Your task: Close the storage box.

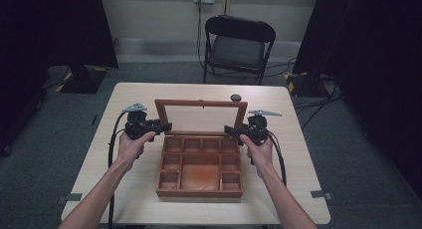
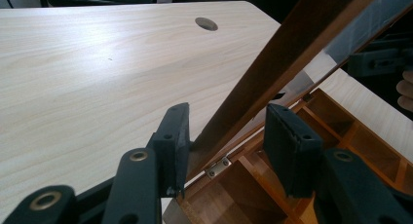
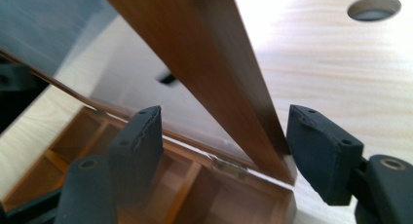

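Lid up, tongs at both sides of the frame

Left tongs (image 1: 164,125) straddle the lid (image 1: 201,103) frame's left edge, gap visible beside one pad; wooden box (image 1: 200,189) sits mid-counter (image 1: 124,194); right tongs (image 1: 231,131) stand wide around the right edge, not pressing.

I see a box (image 1: 200,170) of reddish-brown wood with a smooth, faintly glossy varnish; its lid (image 1: 201,117) is a wooden frame around a clear glass pane that reflects. Small hinges (image 2: 217,167) look like bright metal. The table (image 1: 124,154) is pale wood-grain laminate — smooth, matt. My gripper pads (image 2: 294,148) are black, matt plastic or rubber — edges slightly chipped.
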